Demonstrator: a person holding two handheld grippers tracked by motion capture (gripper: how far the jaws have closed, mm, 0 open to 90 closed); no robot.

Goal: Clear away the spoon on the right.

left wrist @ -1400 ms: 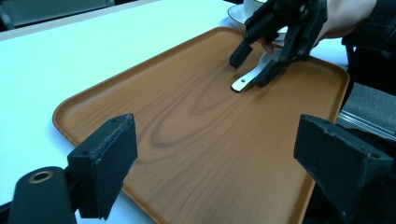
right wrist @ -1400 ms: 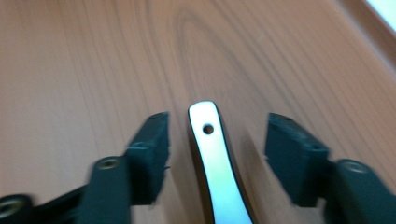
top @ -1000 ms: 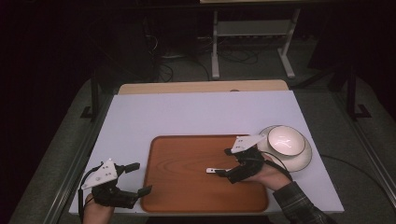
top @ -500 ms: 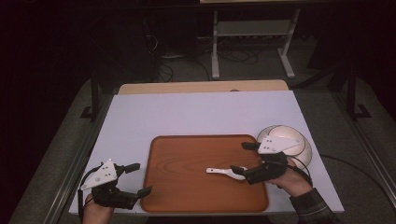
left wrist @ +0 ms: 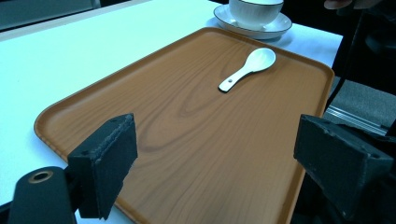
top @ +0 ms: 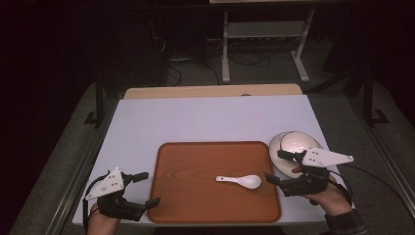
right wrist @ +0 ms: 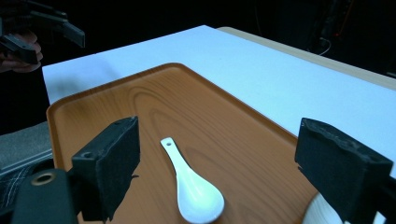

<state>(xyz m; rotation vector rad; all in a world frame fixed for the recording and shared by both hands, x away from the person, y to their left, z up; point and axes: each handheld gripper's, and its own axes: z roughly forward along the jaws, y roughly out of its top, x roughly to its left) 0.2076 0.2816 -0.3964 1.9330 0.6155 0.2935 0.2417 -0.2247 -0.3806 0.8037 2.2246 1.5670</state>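
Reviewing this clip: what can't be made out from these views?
- Bowl contents: in the high view the right gripper covers its near side; in the left gripper view the top edge cuts off its rim.
- Saucer: right gripper view shows just a sliver, cut by the bottom edge.
- Tray near corner: left gripper view, cut off at the bottom.

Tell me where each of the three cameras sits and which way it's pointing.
High view: above the person's side, looking forward and down on the table; both hands and the left claw and right claw show.
Left gripper view: rides the left claw, facing across the tray toward the cup; its open jaws show.
Right gripper view: rides the right claw, open jaws above the spoon.
All share the tray and spoon.
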